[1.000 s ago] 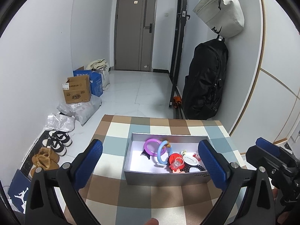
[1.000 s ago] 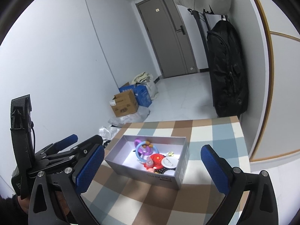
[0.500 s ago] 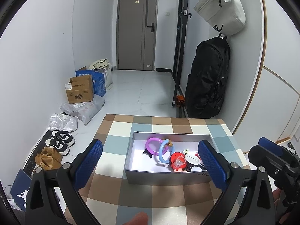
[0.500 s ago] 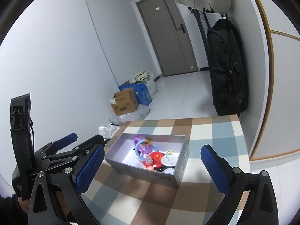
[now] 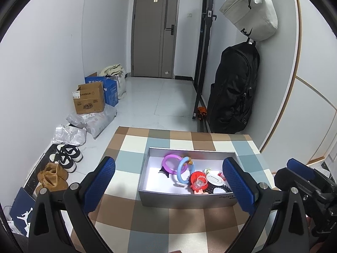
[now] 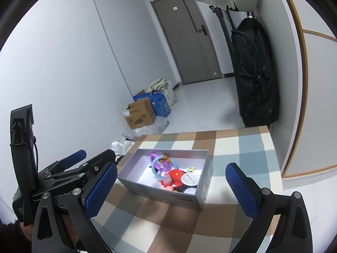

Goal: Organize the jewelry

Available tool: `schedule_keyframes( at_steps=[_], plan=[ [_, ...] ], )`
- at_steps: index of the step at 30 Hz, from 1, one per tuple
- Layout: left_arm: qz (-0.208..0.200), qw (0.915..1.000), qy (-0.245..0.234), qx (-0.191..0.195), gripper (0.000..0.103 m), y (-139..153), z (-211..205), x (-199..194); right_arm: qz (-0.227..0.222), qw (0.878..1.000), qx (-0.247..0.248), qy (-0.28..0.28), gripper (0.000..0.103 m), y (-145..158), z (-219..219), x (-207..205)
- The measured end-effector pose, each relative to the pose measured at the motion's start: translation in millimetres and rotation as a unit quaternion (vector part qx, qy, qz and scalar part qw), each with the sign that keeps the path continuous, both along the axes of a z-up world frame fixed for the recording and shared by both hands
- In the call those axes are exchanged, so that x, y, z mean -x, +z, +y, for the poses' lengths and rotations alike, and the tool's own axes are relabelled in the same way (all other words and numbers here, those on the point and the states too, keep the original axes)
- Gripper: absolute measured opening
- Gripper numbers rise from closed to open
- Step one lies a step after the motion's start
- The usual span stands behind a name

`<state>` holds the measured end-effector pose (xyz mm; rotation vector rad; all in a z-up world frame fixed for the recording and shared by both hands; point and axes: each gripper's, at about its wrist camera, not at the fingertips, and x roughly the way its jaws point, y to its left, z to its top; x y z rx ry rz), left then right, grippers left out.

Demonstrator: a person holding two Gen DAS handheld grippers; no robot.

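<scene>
My left tongs (image 5: 168, 182) and right tongs (image 6: 170, 188) stay spread wide and empty, drawn back slightly since a moment ago. The silver box (image 5: 185, 200) sits ahead on the checked bench (image 5: 134, 149), holding purple ring (image 5: 171, 164), blue ring (image 5: 181, 169), red piece (image 5: 197, 180); the small bits behind my left tongs' right finger are hard to make out.

The checkered tabletop (image 5: 134, 147) lies bare on every side of the open grey box (image 5: 185, 200), leaving passage along its left, near and far edges. The box's upright walls fence in its contents; entry is from above only. Inside, the left part of the white floor is free, while the purple ring (image 5: 171, 164), blue ring (image 5: 182, 169), red piece (image 5: 197, 179) and white disc (image 5: 214, 178) crowd the right.
</scene>
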<state>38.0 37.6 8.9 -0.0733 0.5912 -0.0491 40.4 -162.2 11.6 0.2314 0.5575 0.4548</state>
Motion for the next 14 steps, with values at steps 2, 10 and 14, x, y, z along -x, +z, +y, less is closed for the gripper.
schedule_keyframes(
  at_steps=[2,10,14],
  plan=[
    [0.005,1.0,0.0,0.002,0.099,-1.4,0.0,-1.0,0.0,1.0,0.001,0.001,0.103,-0.6,0.9,-0.7],
    [0.006,1.0,-0.001,0.005,0.099,-1.6,-0.2,-2.5,0.001,1.0,0.0,0.002,0.103,-1.5,2.9,-1.1],
    [0.003,1.0,0.001,0.005,0.099,-0.1,-0.5,-2.2,0.002,1.0,0.001,0.003,0.103,-1.7,3.2,-1.4]
  ],
)
